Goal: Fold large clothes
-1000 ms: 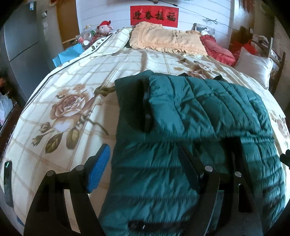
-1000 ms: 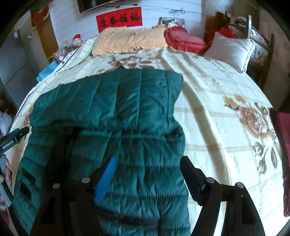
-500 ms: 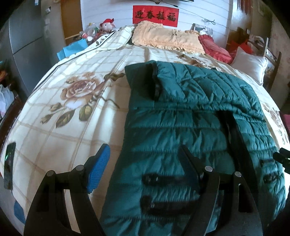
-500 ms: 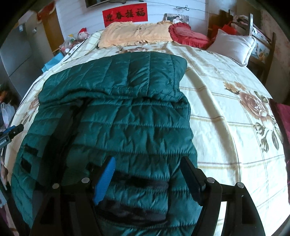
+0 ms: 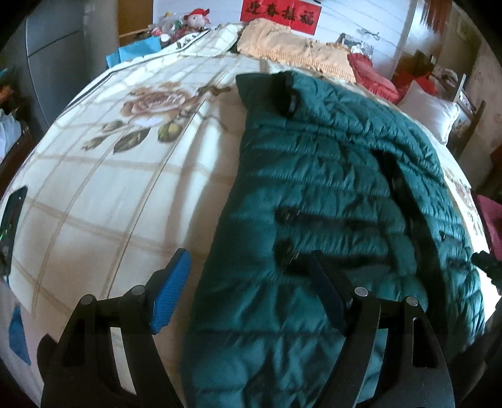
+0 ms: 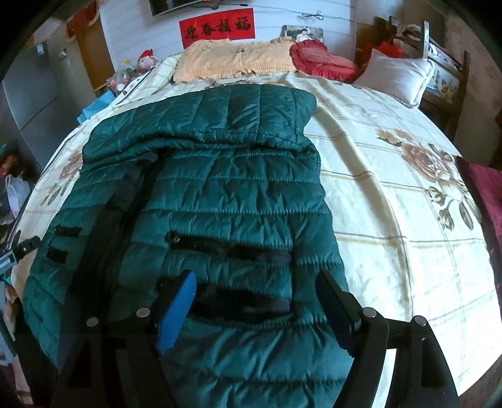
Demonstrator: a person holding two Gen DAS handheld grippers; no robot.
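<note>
A green quilted jacket (image 6: 219, 194) lies on the bed (image 6: 392, 226). The left claw (image 5: 248, 288) and right claw (image 6: 257, 307) both gape open above its hem, holding nothing.

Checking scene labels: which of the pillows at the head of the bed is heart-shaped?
The red ruffled heart-shaped cushion, lying between the rectangular peach frilled pillow and the plain white pillow.

floral bedspread (image 6: 392, 219) | orange pillow (image 6: 235, 59) | red cushion (image 6: 320, 59) | red banner (image 6: 216, 26)

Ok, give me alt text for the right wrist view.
A green quilted jacket lies spread on a floral bedspread, its top folded over. The right gripper hovers above the near end, jaws open, with pillows at the headboard.
</note>
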